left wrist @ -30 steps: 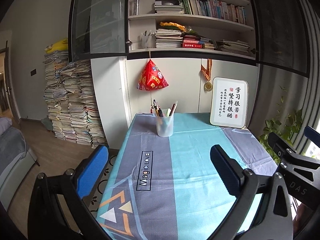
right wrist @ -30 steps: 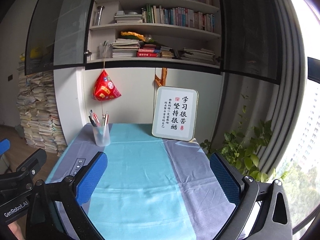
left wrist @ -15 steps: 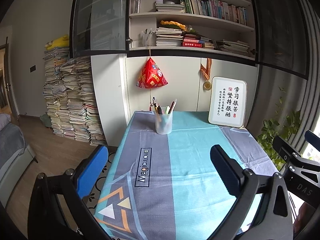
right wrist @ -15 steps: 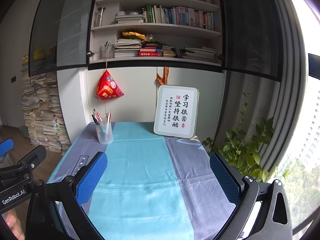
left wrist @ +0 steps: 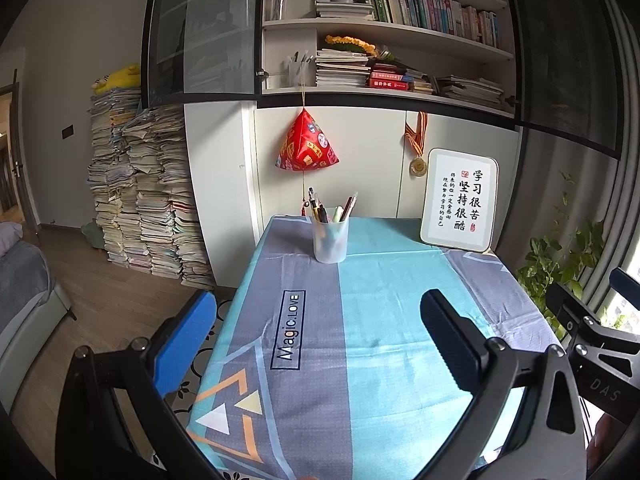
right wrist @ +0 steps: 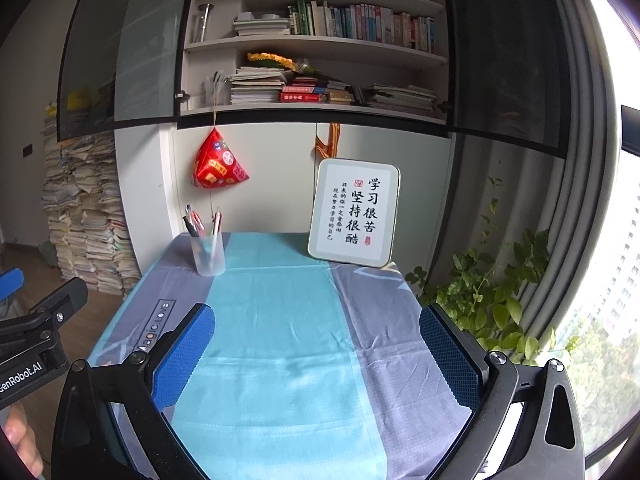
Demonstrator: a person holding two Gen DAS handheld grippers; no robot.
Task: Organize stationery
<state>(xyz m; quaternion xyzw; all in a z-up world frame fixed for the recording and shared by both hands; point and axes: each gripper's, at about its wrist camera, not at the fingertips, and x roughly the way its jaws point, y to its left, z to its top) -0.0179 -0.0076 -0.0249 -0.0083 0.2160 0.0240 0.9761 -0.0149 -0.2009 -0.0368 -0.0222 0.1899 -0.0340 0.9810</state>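
Left wrist view shows the table under its blue-and-grey patterned cloth (left wrist: 360,340) bare across the near half, which reads as a task at its close or not yet begun. At the far edge a white framed calligraphy board (left wrist: 460,200) leans against the cabinet, propped so its text faces the room. Left of it stands the translucent plastic pen cup (left wrist: 330,240), upright, with pens and pencils (left wrist: 320,210) gathered inside. Both the left gripper (left wrist: 316,344) and right gripper (right wrist: 316,356) hang over the near cloth, fingers spread wide and empty, well apart from the cup.
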